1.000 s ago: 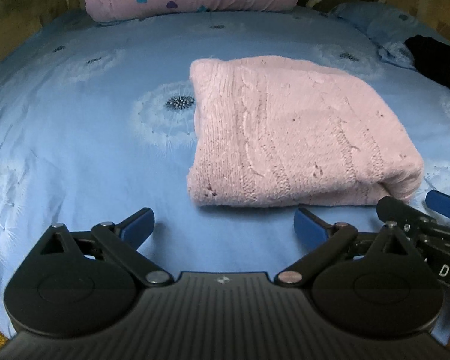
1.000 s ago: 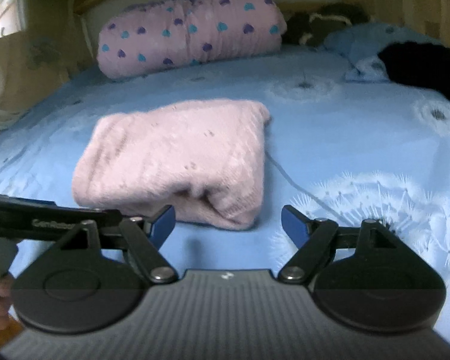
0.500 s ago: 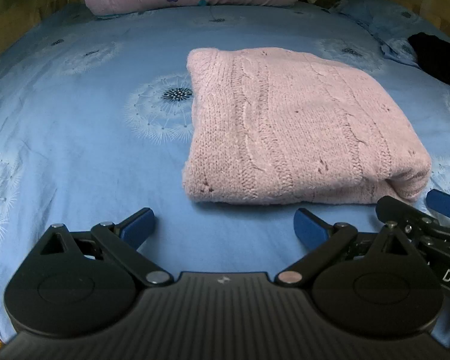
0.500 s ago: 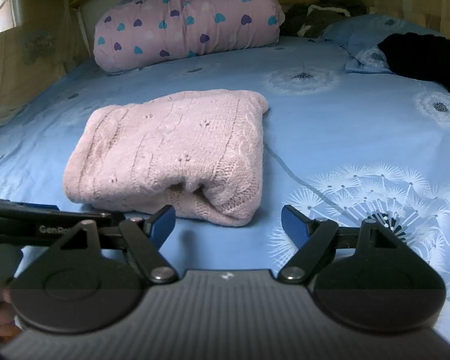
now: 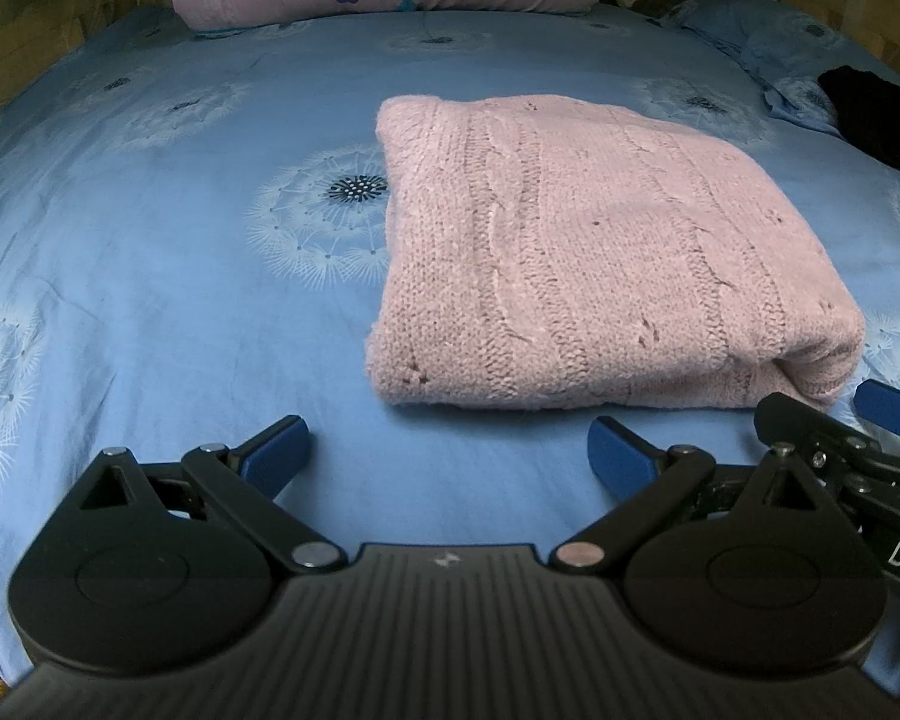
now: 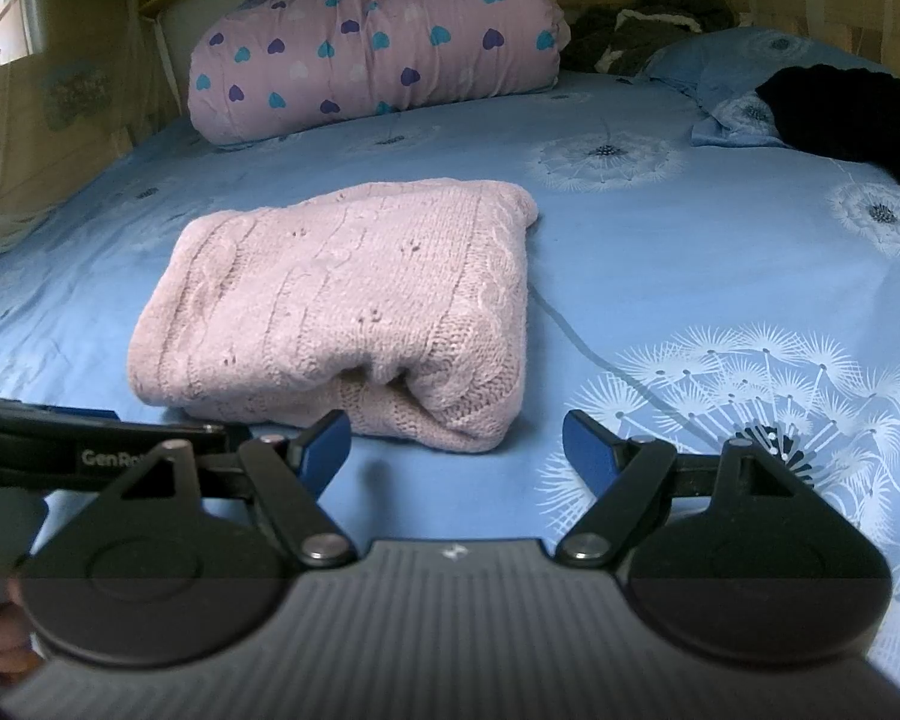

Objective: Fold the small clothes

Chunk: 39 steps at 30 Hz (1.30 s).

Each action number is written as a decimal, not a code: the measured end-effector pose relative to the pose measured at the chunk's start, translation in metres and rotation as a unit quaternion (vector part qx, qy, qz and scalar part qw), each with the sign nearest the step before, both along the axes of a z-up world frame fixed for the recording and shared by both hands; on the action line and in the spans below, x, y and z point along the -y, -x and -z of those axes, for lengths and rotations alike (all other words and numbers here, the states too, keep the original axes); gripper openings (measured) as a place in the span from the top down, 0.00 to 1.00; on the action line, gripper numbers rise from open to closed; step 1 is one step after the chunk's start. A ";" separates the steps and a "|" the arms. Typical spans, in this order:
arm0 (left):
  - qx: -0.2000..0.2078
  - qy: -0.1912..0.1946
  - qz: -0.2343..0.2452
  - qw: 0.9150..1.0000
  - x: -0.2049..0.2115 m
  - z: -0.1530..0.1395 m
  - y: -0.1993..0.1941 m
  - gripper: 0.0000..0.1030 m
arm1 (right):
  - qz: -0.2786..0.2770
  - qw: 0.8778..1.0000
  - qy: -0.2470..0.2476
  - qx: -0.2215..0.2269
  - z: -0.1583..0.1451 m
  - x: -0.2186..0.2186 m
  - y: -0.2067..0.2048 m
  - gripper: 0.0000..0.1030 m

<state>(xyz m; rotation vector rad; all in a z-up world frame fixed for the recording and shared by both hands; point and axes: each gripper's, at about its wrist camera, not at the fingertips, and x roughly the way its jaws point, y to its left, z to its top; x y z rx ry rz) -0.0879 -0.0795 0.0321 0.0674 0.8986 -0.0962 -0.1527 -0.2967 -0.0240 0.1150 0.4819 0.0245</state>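
Both claws, left claw point(image 5: 444, 456) and right claw point(image 6: 456, 441), spread wide, empty, poised just short of folded pink sweater point(image 5: 582, 258) on bed point(image 5: 180, 300).

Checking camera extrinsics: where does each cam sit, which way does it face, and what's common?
Left wrist: on the left gripper, angled down at the bed; sweater ahead-right; own open fingers, right gripper's tip at right.
Right wrist: on the right gripper, shallower; sweater ahead-left; own open fingers, left gripper's arm at left, fingertips lower left.
Shared: sweater, heart-print pillow, black garment.
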 end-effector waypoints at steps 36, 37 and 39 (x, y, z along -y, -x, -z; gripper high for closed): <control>0.004 -0.004 0.010 1.000 0.006 0.000 0.004 0.02 | 0.000 1.000 0.000 -0.003 0.001 0.001 -0.001 0.23; 0.004 -0.004 0.011 1.000 0.006 0.000 0.004 0.02 | 0.000 1.000 0.001 -0.004 0.002 0.001 -0.002 0.23; 0.002 -0.004 0.011 1.000 0.005 0.000 0.004 0.02 | 0.000 1.000 0.001 -0.004 0.002 0.000 -0.002 0.23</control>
